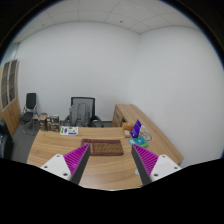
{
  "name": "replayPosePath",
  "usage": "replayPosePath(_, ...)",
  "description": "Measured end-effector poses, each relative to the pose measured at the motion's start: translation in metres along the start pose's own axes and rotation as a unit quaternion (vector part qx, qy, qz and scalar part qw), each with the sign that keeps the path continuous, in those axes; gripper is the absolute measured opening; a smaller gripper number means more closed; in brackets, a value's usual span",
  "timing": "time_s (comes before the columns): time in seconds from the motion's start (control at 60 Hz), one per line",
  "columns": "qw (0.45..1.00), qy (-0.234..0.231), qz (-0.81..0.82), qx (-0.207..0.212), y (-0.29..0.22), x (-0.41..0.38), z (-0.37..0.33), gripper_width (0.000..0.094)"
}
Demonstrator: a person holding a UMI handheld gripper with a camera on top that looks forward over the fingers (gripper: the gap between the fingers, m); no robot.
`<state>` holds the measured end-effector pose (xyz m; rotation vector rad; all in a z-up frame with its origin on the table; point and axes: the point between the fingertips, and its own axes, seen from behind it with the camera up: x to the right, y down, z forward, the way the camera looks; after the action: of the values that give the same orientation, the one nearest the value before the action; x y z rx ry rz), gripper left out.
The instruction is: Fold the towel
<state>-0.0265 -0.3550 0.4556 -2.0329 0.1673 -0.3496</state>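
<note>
A brown folded towel [103, 147] lies flat on a wooden table [110, 170], beyond my fingertips and roughly midway between them. My gripper [111, 160] is open, held above the table, with nothing between its fingers. Its magenta pads [76, 157] show on the inner faces of both fingers. The fingers are apart from the towel.
A small box with items [69, 130] stands at the table's far left. A blue and purple object [138, 130] sits at the far right of the table. Office chairs [82, 108] stand behind the table by the white wall. A wooden side desk [128, 114] runs along the right.
</note>
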Motion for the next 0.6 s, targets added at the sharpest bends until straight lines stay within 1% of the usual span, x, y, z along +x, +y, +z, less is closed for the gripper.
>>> replayPosePath(0.133, 1.000, -0.008, 0.003, -0.022, 0.015, 0.000, 0.020, 0.0859)
replayPosePath(0.267, 0.999, -0.018, 0.002, -0.050, 0.045, 0.007, 0.076, 0.0857)
replayPosePath(0.333, 0.997, -0.025, -0.007, -0.069, 0.068, 0.010, 0.107, 0.0858)
replayPosePath(0.45, 0.995, -0.037, -0.019, -0.088, 0.116, 0.004, 0.167, 0.0859)
replayPosePath(0.6, 0.987, -0.084, -0.027, -0.131, 0.189, -0.044, 0.233, 0.0858)
